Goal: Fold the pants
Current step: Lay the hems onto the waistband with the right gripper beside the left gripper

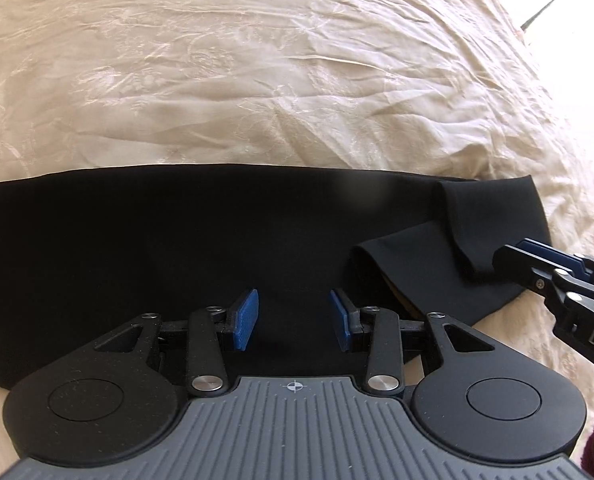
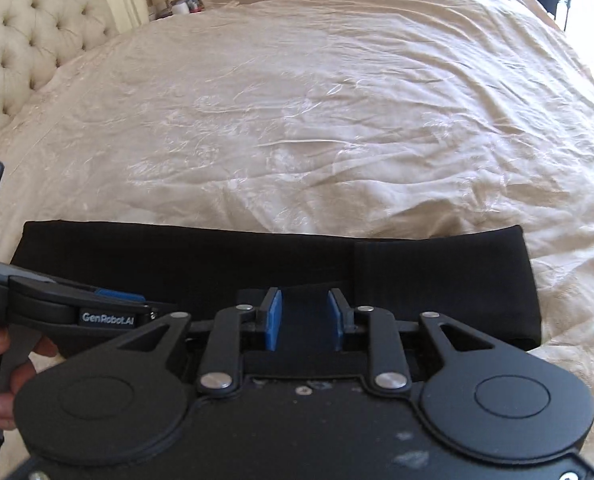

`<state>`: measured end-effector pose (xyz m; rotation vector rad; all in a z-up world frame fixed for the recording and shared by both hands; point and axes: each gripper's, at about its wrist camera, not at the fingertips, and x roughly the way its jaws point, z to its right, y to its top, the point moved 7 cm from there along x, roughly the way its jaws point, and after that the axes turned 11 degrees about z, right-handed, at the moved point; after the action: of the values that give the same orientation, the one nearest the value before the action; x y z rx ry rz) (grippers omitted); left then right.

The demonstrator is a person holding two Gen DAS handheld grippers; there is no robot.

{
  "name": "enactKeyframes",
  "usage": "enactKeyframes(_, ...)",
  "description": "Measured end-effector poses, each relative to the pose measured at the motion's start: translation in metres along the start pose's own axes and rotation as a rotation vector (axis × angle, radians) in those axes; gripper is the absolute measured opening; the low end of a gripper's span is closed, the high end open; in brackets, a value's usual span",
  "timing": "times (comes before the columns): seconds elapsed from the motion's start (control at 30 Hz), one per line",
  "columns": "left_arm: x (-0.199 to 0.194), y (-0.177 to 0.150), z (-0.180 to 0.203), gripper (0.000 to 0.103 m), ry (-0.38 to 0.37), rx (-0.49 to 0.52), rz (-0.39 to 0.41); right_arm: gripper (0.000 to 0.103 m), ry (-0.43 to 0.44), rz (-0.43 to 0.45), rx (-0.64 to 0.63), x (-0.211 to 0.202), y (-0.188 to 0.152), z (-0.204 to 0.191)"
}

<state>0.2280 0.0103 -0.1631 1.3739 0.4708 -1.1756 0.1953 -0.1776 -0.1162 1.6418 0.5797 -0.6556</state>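
Jaws first. Our left gripper (image 1: 294, 319) was spread wide, blue pads (image 1: 244, 319) well apart and gripping nothing, hovering just over the black pants (image 1: 157, 248); contact with the cloth couldn't be read. Our right gripper (image 2: 304, 319) stood part open, and from its own camera a strip of black cloth lay in the gap between the pads (image 2: 273, 320); whether they pinched it we couldn't tell there. The left wrist view settled it: the right gripper (image 1: 497, 262) came in from the right edge with its fingertips closed on a raised fold of the pants, that end lifted and doubled back over the rest.

Pants lay as a long band across the near edge of the cream bedspread (image 2: 317, 120), partly folded already, right end squared off in the right wrist view.

Hard to see: black-on-black hid seams and layer count. Near edge of the pants was covered by both gripper bodies. Left gripper (image 2: 129, 300) showed only side-on in the right wrist view, our hand (image 2: 1, 360) cut off at the frame edge. Tufted headboard (image 2: 37, 40) sat top left; clutter beside it was too small to name.
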Motion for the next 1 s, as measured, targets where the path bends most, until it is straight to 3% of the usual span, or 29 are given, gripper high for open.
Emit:
enactKeyframes(0.17,0.017,-0.007,0.018,0.038,-0.144,-0.094,-0.056,0.028,-0.140,-0.057,-0.115,0.012,-0.011,0.012)
enactKeyframes(0.23,0.012,-0.004,0.020,0.038,-0.167,-0.158,-0.016,0.028,-0.158,-0.077,-0.174,0.014,-0.018,0.012)
enactKeyframes(0.3,0.004,0.001,0.020,0.038,-0.171,-0.198,0.045,0.028,-0.157,-0.080,-0.210,0.012,-0.023,0.011)
enactKeyframes(0.37,0.002,0.003,0.022,0.045,-0.174,-0.219,0.073,0.028,-0.140,-0.085,-0.250,0.015,-0.027,0.008)
enactKeyframes(0.47,0.013,0.001,0.032,0.048,-0.168,-0.214,0.033,0.028,-0.126,-0.091,-0.337,0.021,-0.034,0.003)
enactKeyframes(0.57,0.030,-0.011,0.035,0.048,-0.086,-0.176,-0.040,0.029,-0.113,-0.089,-0.423,0.027,-0.040,0.001)
enactKeyframes(0.63,0.041,-0.017,0.034,0.049,-0.072,-0.187,-0.063,0.029,-0.107,-0.090,-0.486,0.030,-0.044,0.001)
enactKeyframes(0.77,0.052,-0.008,0.043,0.053,-0.099,-0.167,-0.053,0.030,-0.091,-0.091,-0.600,0.037,-0.052,0.003)
enactKeyframes(0.83,0.059,-0.002,0.055,0.052,-0.121,-0.100,-0.047,0.030,-0.080,-0.079,-0.640,0.040,-0.054,0.004)
enactKeyframes(0.9,0.060,0.006,0.061,0.031,-0.105,-0.031,-0.010,0.021,-0.082,-0.058,-0.662,0.042,-0.053,0.007)
enactKeyframes(0.97,0.060,0.016,0.064,0.029,-0.094,0.021,0.029,0.003,-0.089,-0.064,-0.615,0.045,-0.048,0.017)
enactKeyframes(1.0,0.060,0.020,0.065,0.029,-0.086,0.041,0.043,0.001,-0.100,-0.066,-0.563,0.045,-0.043,0.024)
